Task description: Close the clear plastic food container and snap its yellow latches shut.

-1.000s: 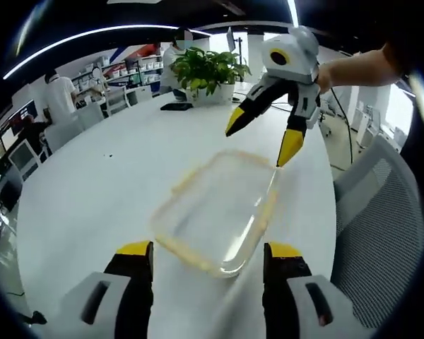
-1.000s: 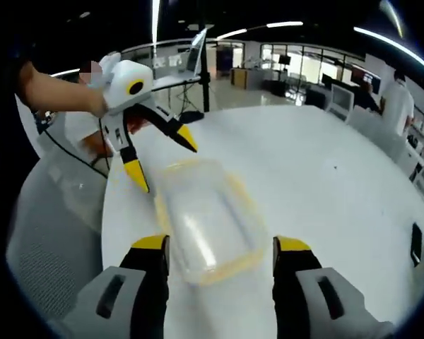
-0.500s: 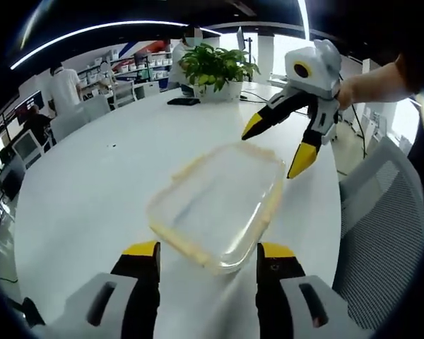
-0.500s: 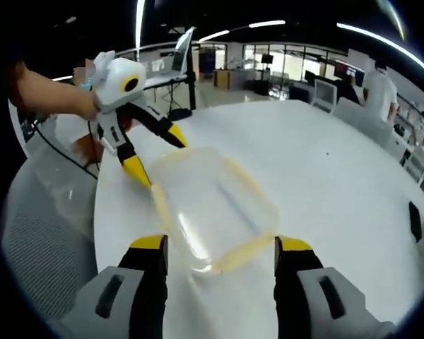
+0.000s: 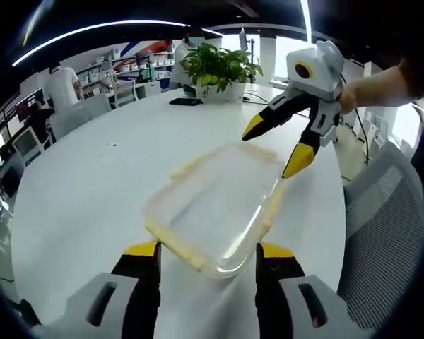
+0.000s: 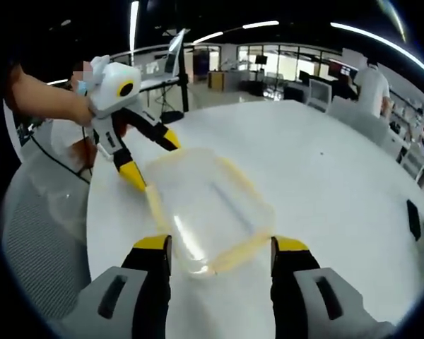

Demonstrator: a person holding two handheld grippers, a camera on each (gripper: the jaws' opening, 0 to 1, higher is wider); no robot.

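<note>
Apparently the lid already sits on the clear container (image 5: 215, 210) near the table's (image 5: 92, 191) edge, and both the left gripper (image 5: 206, 256) and right gripper (image 6: 221, 248), jaws spread and empty, must next press its yellow latches (image 6: 234, 256) shut.

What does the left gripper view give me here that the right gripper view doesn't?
Left gripper view alone: a potted plant at the table's far side, and the right tool, open, at the container's far end. Right gripper view alone: the left tool, open, at the opposite end, with a tripod stand behind. Both: the clear container with yellow latches on the white table.
</note>
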